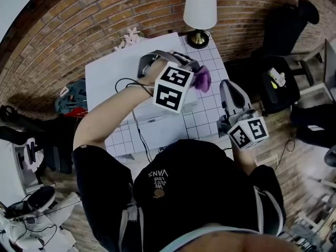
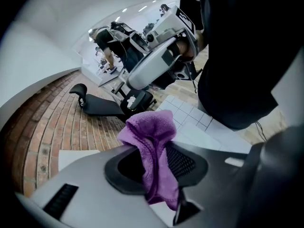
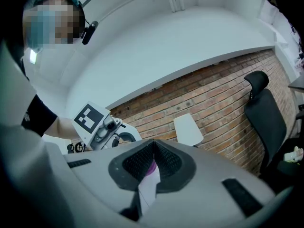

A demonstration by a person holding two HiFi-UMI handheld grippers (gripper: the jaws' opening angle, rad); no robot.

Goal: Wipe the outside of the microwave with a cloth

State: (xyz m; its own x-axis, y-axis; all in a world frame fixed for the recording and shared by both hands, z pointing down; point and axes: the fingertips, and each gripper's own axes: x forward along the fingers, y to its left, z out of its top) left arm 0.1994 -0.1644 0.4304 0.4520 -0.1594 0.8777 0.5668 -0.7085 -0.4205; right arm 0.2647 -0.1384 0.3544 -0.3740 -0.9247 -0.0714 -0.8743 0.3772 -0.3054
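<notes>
1. Left gripper (image 2: 154, 163) is shut tight on the purple cloth (image 2: 151, 137). The cloth sticks up out of the jaws in a soft lump, and a bit hangs down too.
2. From the head view, this gripper is near the middle of the frame. It holds the cloth at the right edge of the white microwave (image 1: 123, 70).
3. I cannot tell if the cloth is touching the microwave or is just beside it.
4. Right gripper (image 3: 152, 146) has its jaws together at the tips and holds nothing. It hangs at the lower right of the head view, apart from the microwave, above the edge of the tiled surface (image 1: 210, 112).
5. The microwave sits on that surface. A lamp (image 1: 200, 7) stands behind it at the top of the frame.
6. How far along: the cloth is picked up and brought to the microwave, so that part is done.
7. What is left: I think most of the wiping is left to do. No view shows which sides are clean. The top, the front and the sides may all need a rub.
</notes>
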